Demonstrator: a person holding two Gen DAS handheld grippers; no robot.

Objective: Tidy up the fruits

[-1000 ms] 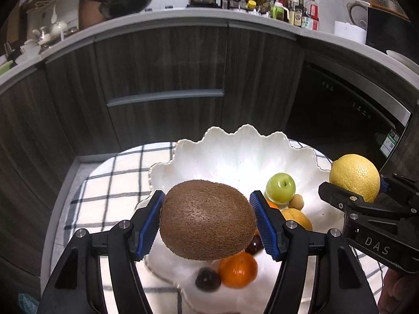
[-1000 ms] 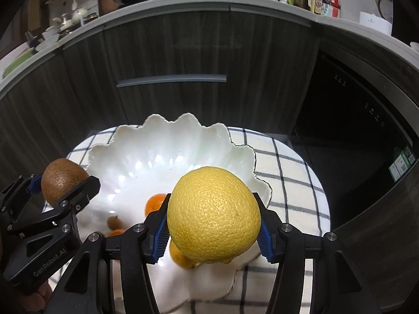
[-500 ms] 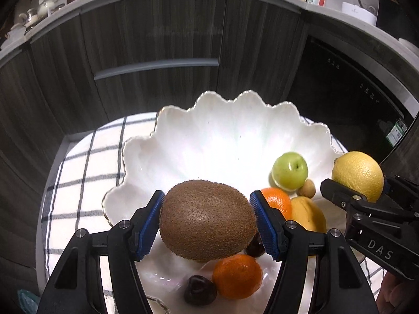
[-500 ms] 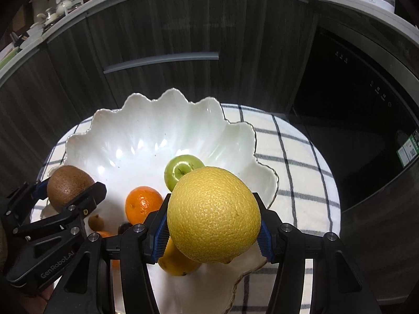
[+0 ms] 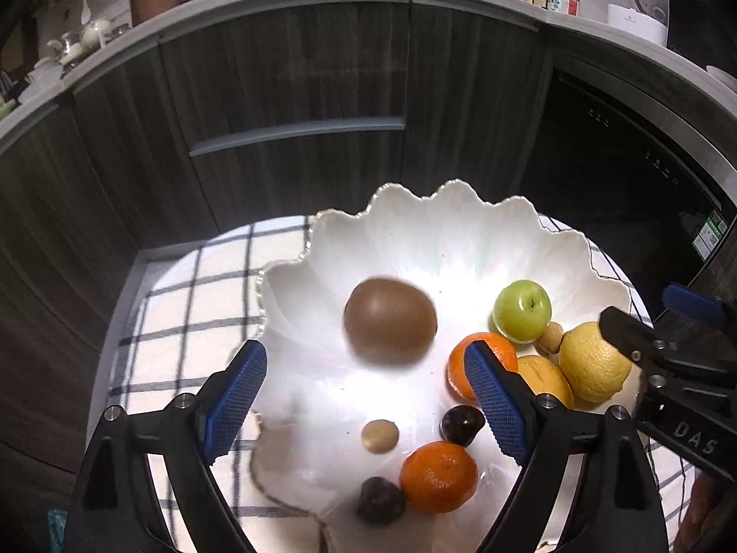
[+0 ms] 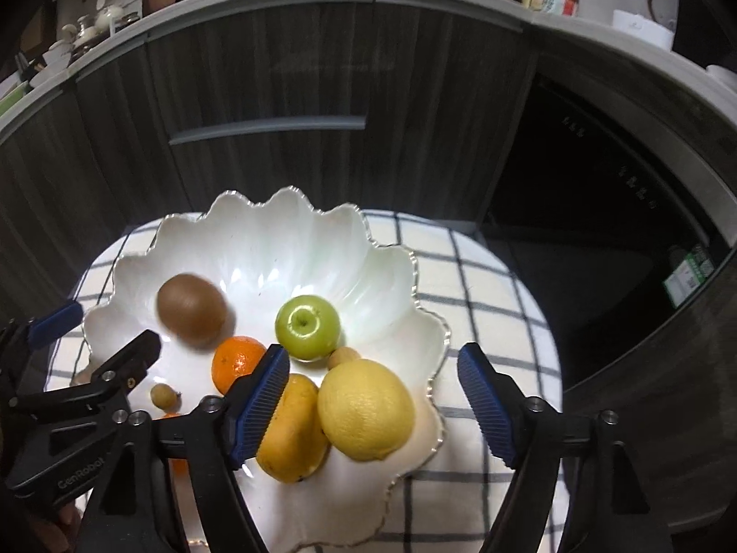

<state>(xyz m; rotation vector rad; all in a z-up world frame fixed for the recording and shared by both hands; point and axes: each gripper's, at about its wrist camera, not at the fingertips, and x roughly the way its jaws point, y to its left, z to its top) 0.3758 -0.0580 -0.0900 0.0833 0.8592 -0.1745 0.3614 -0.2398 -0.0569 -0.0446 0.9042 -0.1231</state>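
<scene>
The right gripper (image 6: 373,403), whose jaws have just been opening, is hanging wide over the white scalloped bowl (image 6: 258,249), its pads clear of the lemon (image 6: 366,408) lying below beside a yellow-orange fruit (image 6: 295,433), while the blurred kiwi (image 6: 191,311) is sitting farther left.

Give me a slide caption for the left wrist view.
Left gripper open, kiwi blurred inside the scalloped white bowl among other fruit.

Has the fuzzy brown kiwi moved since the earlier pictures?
Yes. The fuzzy brown kiwi has left the left gripper, dropping toward the scalloped white bowl.
</scene>
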